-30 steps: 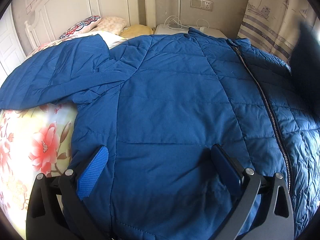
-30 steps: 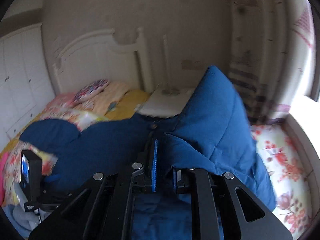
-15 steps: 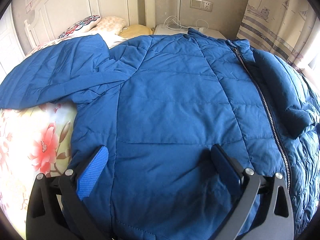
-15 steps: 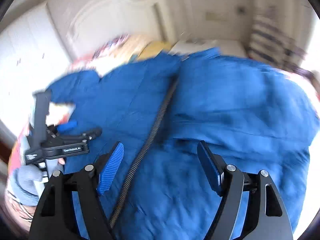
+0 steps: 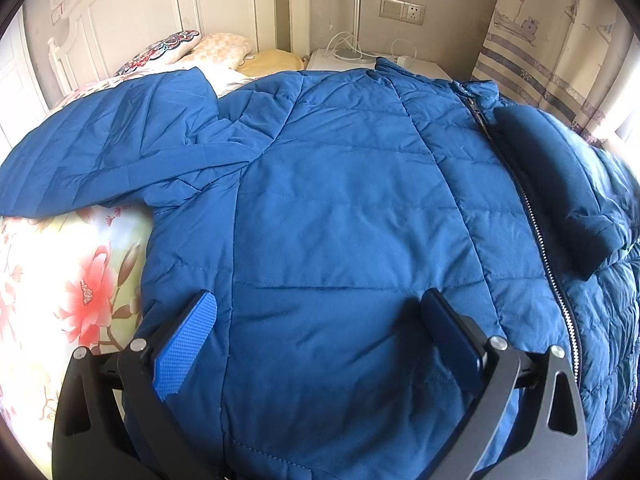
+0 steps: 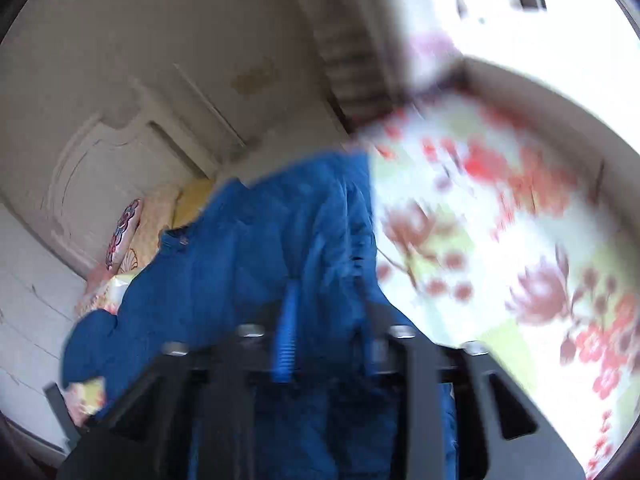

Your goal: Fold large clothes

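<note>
Swung away from the zipper, the right gripper (image 6: pixel 326 320) is blurred, fingers narrowed around blue jacket (image 5: pixel 340 208) fabric; left gripper (image 5: pixel 320 328) fingers spread wide over the hem.

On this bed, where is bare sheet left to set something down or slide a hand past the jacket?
Bare floral bedsheet shows below the blue quilted jacket's spread sleeve, beside its side hem. More sheet lies beyond the jacket's other edge, blurred in the right wrist view. The pillows crowd the white headboard end.
</note>
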Available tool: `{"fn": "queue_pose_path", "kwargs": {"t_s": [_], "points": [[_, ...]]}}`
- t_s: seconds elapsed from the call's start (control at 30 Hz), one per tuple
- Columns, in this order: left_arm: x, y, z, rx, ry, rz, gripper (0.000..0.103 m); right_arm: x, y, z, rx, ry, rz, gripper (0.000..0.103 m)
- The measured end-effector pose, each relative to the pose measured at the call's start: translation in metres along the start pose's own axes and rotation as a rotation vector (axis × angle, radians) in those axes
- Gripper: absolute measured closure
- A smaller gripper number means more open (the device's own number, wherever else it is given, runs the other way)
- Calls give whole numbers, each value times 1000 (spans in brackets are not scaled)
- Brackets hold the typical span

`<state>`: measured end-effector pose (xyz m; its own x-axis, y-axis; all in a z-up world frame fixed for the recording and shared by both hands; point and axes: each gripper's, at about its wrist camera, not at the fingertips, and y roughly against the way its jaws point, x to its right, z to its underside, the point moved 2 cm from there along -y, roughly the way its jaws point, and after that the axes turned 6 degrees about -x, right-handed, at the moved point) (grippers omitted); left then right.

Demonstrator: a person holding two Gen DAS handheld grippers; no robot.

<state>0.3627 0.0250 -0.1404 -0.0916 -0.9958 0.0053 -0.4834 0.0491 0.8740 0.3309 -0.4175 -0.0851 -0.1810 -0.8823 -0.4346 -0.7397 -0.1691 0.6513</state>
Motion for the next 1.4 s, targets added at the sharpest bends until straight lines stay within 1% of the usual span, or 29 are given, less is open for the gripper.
{"fn": "queue_pose_path", "kwargs": {"t_s": [0.07, 0.13, 0.17, 0.23, 0.27, 0.3, 0.33, 0.37, 0.43, 0.47, 0.5, 0.57, 0.6, 0.63, 0.67, 0.7, 0.77, 0.8, 0.87, 0.93, 1.0, 1.07, 1.1, 1.13, 1.17, 1.2, 1.23, 1.3, 1.4], "points": [[-3, 1, -1, 8, 12, 22, 2, -54, 18, 3, 92, 164, -15, 86], [-8, 3, -1, 22, 35, 57, 2, -106, 25, 13, 114, 309, -74, 86], [-13, 5, -1, 32, 55, 87, 2, -134, 26, 21, 107, 379, -117, 86], [-24, 8, -2, 56, 106, 154, 2, -176, 17, 33, 89, 480, -164, 83], [-30, 9, -2, 68, 135, 192, 2, -199, 4, 42, 52, 540, -203, 80], [-35, 10, -2, 77, 158, 223, 2, -214, -7, 50, 1, 581, -242, 70], [-38, 11, -1, 80, 168, 242, 2, -227, -19, 59, -65, 618, -301, 52], [-39, 11, 0, 84, 175, 256, 2, -236, -29, 66, -115, 628, -324, 47], [-39, 12, 0, 87, 174, 261, 2, -234, -26, 65, -113, 604, -332, 46], [-38, 11, 0, 86, 170, 256, 2, -227, -15, 60, -87, 578, -360, 46], [-38, 11, 0, 85, 167, 253, 2, -215, -2, 53, -45, 545, -362, 46], [-36, 11, 0, 83, 164, 251, 2, -184, 21, 35, 50, 475, -309, 46], [-37, 11, 1, 82, 164, 252, 2, -168, 22, 27, 89, 442, -239, 46], [-37, 11, 1, 80, 162, 253, 2, -146, 26, 18, 105, 413, -152, 42], [-37, 10, 1, 79, 162, 252, 2, -121, 20, 13, 89, 382, -40, 41], [-36, 10, 0, 79, 160, 250, 2, -103, 9, 8, 51, 365, 45, 40], [-36, 11, 0, 78, 156, 246, 2, -58, -19, 6, -63, 322, 218, 40], [-35, 11, 1, 79, 155, 245, 2, -31, -35, 10, -130, 296, 272, 40], [-36, 11, 1, 81, 157, 248, 2, -14, -62, 23, -187, 296, 307, 40], [-35, 14, 1, 88, 156, 245, 2, -6, -62, 30, -175, 291, 296, 40], [-33, 20, 1, 101, 147, 253, 3, -8, -63, 31, -171, 311, 311, 37], [-25, 30, -1, 91, 148, 382, 3, -8, -64, 33, -170, 316, 312, 36], [-20, 30, -3, 33, 187, 572, 3, -6, -67, 36, -170, 312, 303, 35], [-17, 26, -3, -23, 230, 724, 3, -7, -65, 40, -170, 303, 288, 35], [-12, 18, -3, -101, 301, 890, 3, -5, -64, 39, -168, 291, 270, 34], [-7, 9, -2, -168, 377, 989, 3, -4, -61, 37, -167, 283, 258, 34], [-3, 0, -2, -203, 453, 1027, 3, -3, -62, 35, -166, 278, 251, 34], [-6, -5, -8, -133, 570, 1042, 4, -2, -64, 33, -167, 275, 244, 34], [-14, -17, -10, -92, 781, 1127, 4, -1, -65, 31, -170, 274, 240, 33]]}}
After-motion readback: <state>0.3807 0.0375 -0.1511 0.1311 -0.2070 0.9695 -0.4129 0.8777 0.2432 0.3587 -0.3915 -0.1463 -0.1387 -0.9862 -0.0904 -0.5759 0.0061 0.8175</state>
